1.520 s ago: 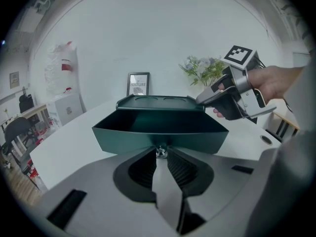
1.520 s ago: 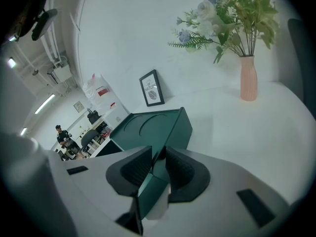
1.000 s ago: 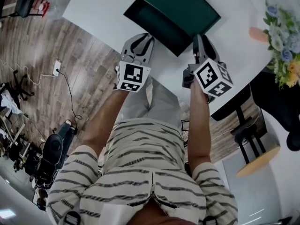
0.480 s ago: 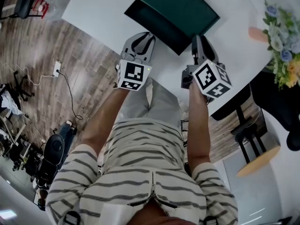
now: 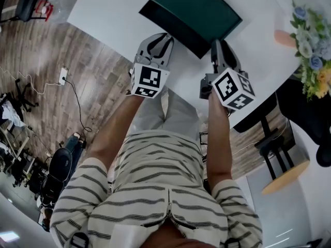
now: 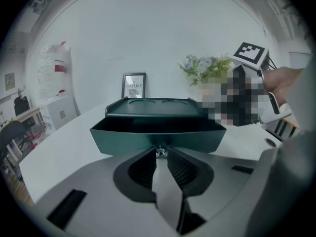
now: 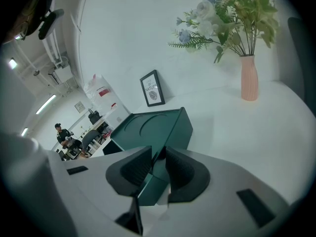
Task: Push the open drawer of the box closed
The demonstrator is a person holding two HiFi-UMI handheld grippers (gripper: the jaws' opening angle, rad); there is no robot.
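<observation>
A dark green box sits on the white table, its drawer pulled out toward me. In the left gripper view the drawer front fills the middle, with a small metal knob on it. My left gripper is right at that front. Its jaws stand a narrow gap apart with the knob at their tips; I cannot see any squeeze on it. My right gripper is at the box's near right corner, jaws also slightly apart, with the box's green corner showing through the gap.
A pink vase of flowers stands at the table's far right. A small picture frame is behind the box. The table's near edge runs just under both grippers, with a chair and wooden floor below.
My left gripper has moved forward against the drawer front, and the drawer looks slightly further in. The right gripper has barely shifted.
</observation>
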